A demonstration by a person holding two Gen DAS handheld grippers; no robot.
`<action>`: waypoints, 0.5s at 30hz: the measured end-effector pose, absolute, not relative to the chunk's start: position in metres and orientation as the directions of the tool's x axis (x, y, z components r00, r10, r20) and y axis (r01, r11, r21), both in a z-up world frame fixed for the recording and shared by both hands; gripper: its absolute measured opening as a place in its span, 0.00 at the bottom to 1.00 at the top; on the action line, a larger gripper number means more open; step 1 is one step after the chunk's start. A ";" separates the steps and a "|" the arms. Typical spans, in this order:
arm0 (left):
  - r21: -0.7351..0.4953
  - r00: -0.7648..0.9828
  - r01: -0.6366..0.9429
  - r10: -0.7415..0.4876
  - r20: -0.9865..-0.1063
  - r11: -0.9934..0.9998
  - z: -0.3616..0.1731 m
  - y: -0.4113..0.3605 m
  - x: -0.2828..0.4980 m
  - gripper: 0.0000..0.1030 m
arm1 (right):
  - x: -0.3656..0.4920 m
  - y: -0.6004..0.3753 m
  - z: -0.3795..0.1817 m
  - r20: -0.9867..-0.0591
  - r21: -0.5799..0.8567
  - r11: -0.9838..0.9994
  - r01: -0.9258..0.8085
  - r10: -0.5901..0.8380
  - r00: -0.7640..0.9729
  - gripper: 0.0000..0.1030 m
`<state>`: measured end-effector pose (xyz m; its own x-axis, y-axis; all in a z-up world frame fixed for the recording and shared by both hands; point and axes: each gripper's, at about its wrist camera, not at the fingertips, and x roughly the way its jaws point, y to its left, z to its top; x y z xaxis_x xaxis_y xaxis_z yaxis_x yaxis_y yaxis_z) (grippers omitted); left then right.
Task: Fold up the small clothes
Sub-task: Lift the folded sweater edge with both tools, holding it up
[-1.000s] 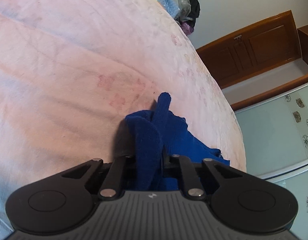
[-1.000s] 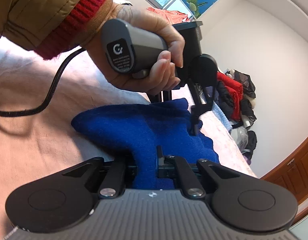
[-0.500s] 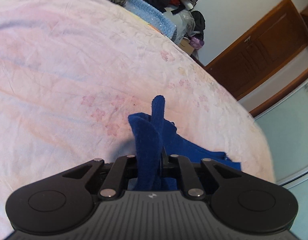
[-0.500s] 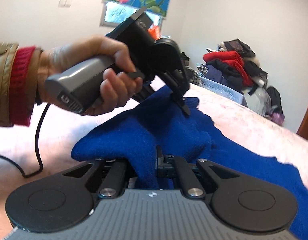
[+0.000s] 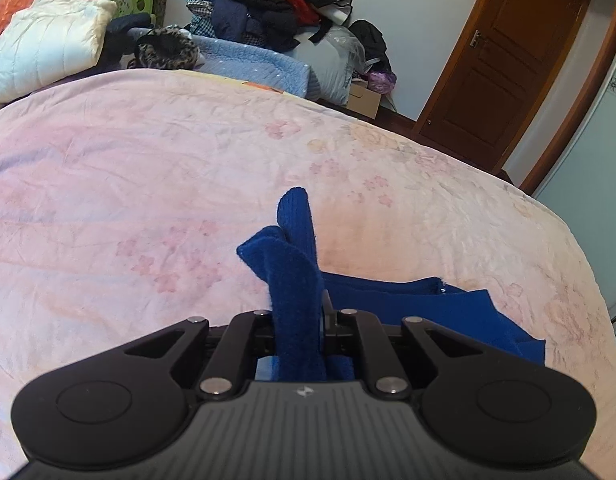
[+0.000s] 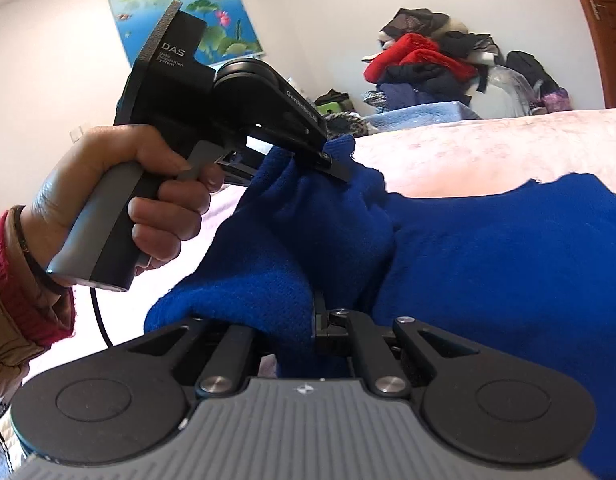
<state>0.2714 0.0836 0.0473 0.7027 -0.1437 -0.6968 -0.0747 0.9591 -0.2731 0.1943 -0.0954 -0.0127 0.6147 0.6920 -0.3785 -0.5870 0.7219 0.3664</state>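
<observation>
A blue knitted garment lies partly on the pink bedspread. My left gripper is shut on a bunched edge of it, and a fold sticks up between the fingers. In the right wrist view the blue garment fills the right side. My right gripper is shut on another part of its edge. The left gripper also shows there, held in a hand, clamped on the cloth a little above the bed.
A pile of clothes and a white padded jacket lie at the far end of the bed. A wooden door stands at the right. The bed's edge curves down at the right.
Both grippers have swung and risen with the blue garment. The views now tilt up toward the far clothes pile and the wall. The cloth stretches out more between the grippers.
</observation>
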 end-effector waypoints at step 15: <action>-0.225 0.716 -0.025 -0.140 -0.684 0.974 0.064 0.036 0.267 0.10 | 0.177 -0.139 -0.021 -0.348 0.455 0.723 -0.520 0.682 0.643 0.07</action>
